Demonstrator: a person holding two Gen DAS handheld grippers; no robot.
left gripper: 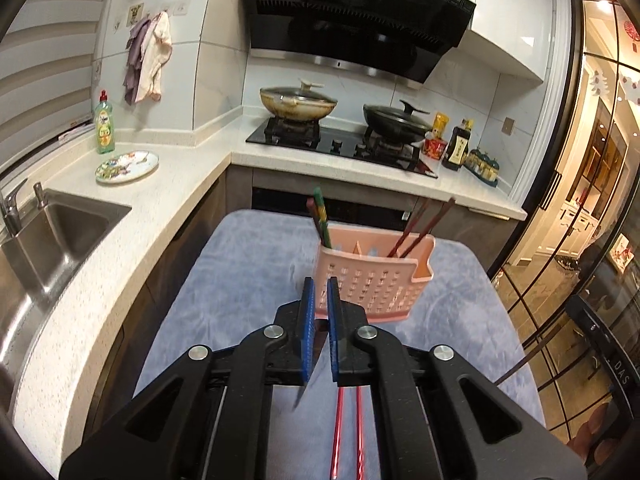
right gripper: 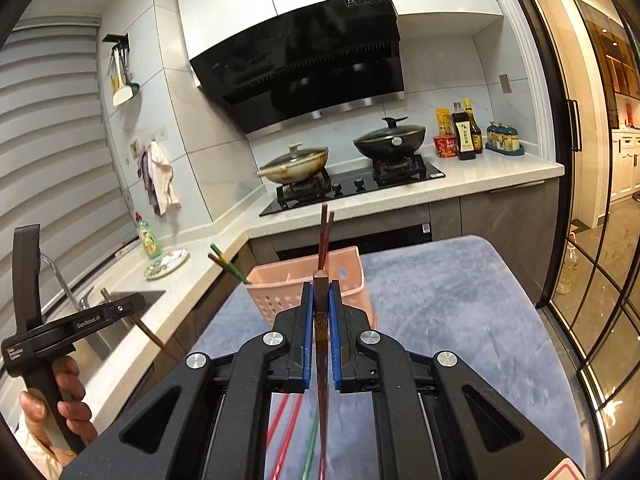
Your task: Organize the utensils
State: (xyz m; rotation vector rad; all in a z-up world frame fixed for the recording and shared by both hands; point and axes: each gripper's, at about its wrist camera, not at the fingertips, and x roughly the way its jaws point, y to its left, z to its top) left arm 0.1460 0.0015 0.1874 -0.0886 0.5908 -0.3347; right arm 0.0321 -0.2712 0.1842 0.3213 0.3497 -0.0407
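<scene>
A pink slotted utensil holder (left gripper: 372, 280) stands on the blue cloth (left gripper: 248, 264). Its left slot holds green and brown chopsticks (left gripper: 320, 216) and its right slot a reddish-brown pair (left gripper: 420, 228). My left gripper (left gripper: 321, 284) is shut on a dark brown chopstick (left gripper: 308, 376), which the right wrist view shows hanging from it (right gripper: 154, 338). My right gripper (right gripper: 320, 288), just short of the holder (right gripper: 280, 284), is shut on a brown chopstick (right gripper: 321, 320). Below the grippers, red chopsticks (left gripper: 348, 432) and a green one (right gripper: 310, 452) lie on the cloth.
The white counter (left gripper: 120, 240) carries a sink (left gripper: 68, 232), a painted plate (left gripper: 127, 166) and a green soap bottle (left gripper: 105, 124). Two lidded pans (left gripper: 298, 100) sit on the hob beside sauce bottles (left gripper: 456, 144). A glass door (left gripper: 580, 200) is on the right.
</scene>
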